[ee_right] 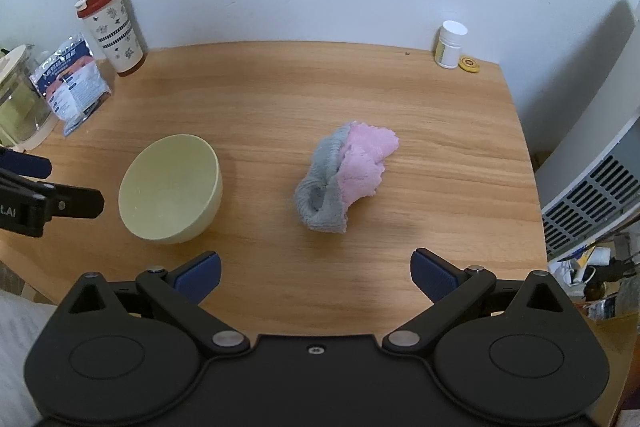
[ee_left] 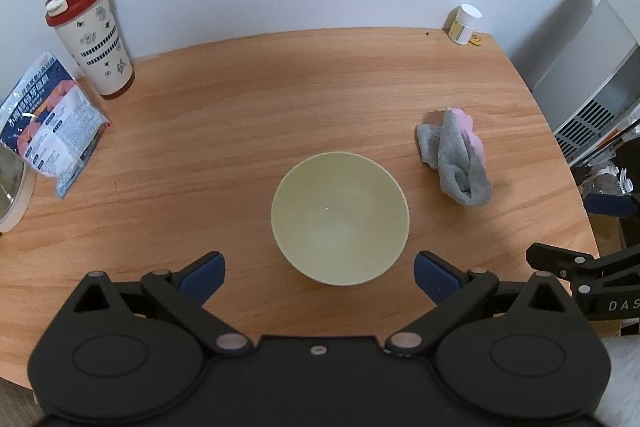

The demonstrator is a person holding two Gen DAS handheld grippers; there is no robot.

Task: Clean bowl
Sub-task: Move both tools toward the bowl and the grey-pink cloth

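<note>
A pale yellow-green bowl (ee_left: pixel 340 219) stands upright and empty on the wooden table (ee_left: pixel 240 107). My left gripper (ee_left: pixel 319 277) is open and empty, just in front of the bowl, fingers wider than it. A crumpled grey and pink cloth (ee_left: pixel 456 157) lies to the bowl's right. In the right wrist view the cloth (ee_right: pixel 344 175) lies ahead of my open, empty right gripper (ee_right: pixel 316 277), with a gap of table between. The bowl (ee_right: pixel 172 189) sits to the left there, and part of the left gripper (ee_right: pixel 36 203) shows at the left edge.
A red-lidded tumbler (ee_left: pixel 94 35) and a blue snack packet (ee_left: pixel 48 123) stand at the back left. A white pill bottle (ee_left: pixel 464 25) and a small yellow disc (ee_right: pixel 469 63) sit at the back right corner. A white appliance (ee_right: pixel 600 187) stands beside the table's right edge.
</note>
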